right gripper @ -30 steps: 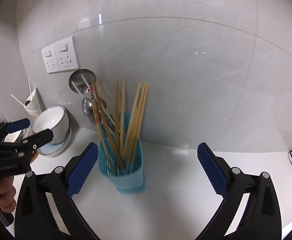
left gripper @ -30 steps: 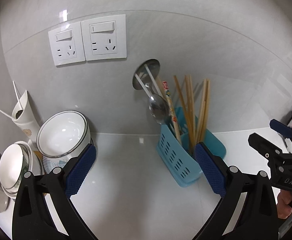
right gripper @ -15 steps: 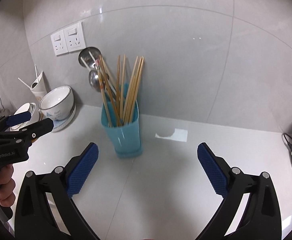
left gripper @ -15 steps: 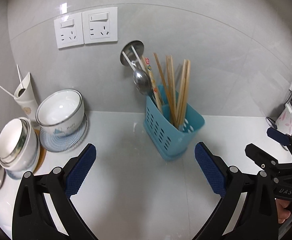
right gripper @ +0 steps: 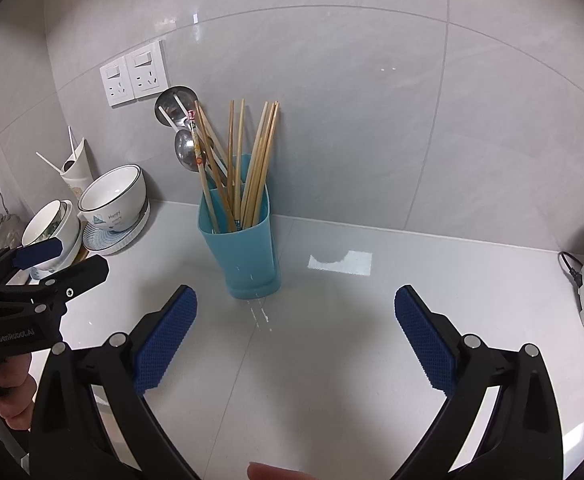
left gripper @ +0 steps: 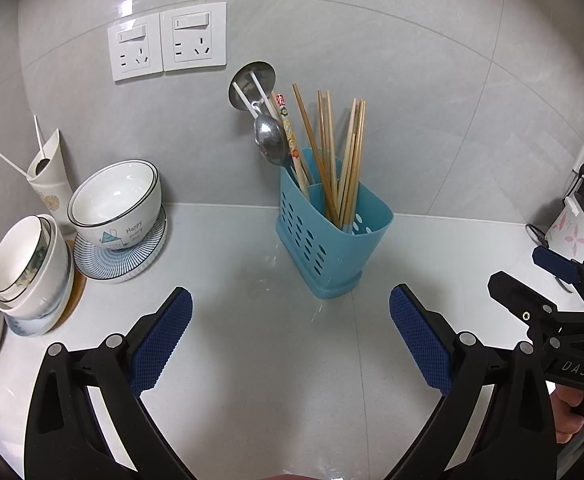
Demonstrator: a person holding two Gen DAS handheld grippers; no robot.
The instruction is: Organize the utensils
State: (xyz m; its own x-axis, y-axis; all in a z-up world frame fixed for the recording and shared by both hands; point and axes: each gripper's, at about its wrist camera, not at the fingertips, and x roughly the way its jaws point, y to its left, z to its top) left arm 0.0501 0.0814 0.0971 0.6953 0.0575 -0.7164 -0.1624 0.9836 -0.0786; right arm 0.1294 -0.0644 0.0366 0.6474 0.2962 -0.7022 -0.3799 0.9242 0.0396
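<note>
While hovering over the white counter (left gripper: 251,360), left gripper (left gripper: 290,344) spread wide, nothing between the blue pads. Same deal with the right gripper (right gripper: 295,340): wide apart, empty, low over the counter.

Blue utensil holder (left gripper: 332,240) standing upright near the back wall, a bit ahead of both grippers and touching neither. Perforated on one side, split into compartments. Bundle of wooden chopsticks (left gripper: 344,152) sticking up out of it, fanned a little. Metal spoon (left gripper: 269,138) bowl-up in the rear compartment, plus a patterned chopstick (left gripper: 289,136) next to it. Round metal ladle head (left gripper: 251,86) poking up behind, against the wall.

Off to the left: white bowl (left gripper: 115,200) sitting on a striped plate (left gripper: 119,256), another stack of bowls (left gripper: 27,264) just beside that. Double wall socket (left gripper: 167,42) up above. Few wet drips (right gripper: 259,314) on the counter right in front of the holder.
</note>
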